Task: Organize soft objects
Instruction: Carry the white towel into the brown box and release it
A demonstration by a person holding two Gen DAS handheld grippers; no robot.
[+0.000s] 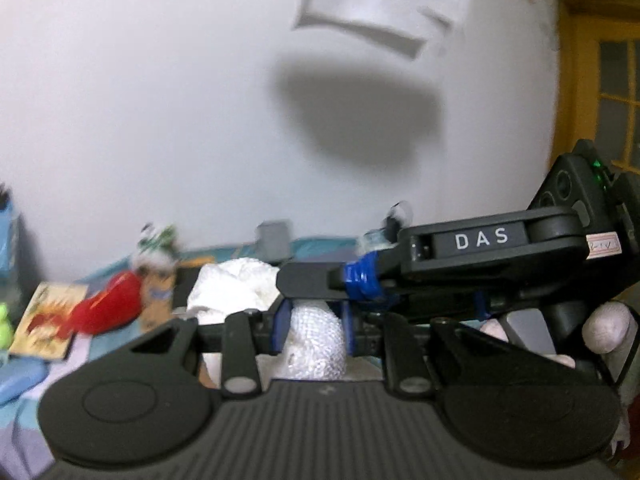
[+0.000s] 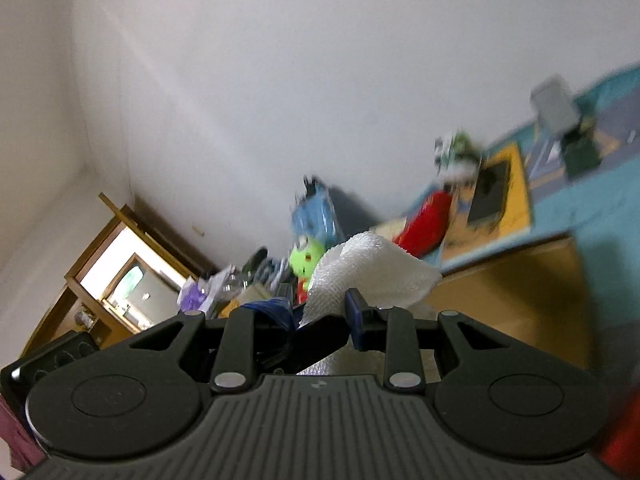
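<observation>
A white waffle-weave cloth (image 1: 316,344) is held up between both grippers. My left gripper (image 1: 314,330) is shut on one part of it, its blue pads pressing the fabric. The right gripper's body, marked DAS (image 1: 480,252), crosses just in front of the left one. In the right wrist view my right gripper (image 2: 320,312) is shut on the cloth (image 2: 372,268), which bunches up above its fingers. A red plush toy (image 1: 108,308) (image 2: 424,224) and a green plush toy (image 2: 306,258) lie beyond on the bed.
A patterned bedcover (image 2: 600,200) carries a picture book (image 1: 48,320), a grey box (image 1: 274,238) and a green-white soft toy (image 1: 156,244). A white wall (image 1: 160,120) rises behind. A wooden shelf (image 2: 120,272) and clutter sit at the left.
</observation>
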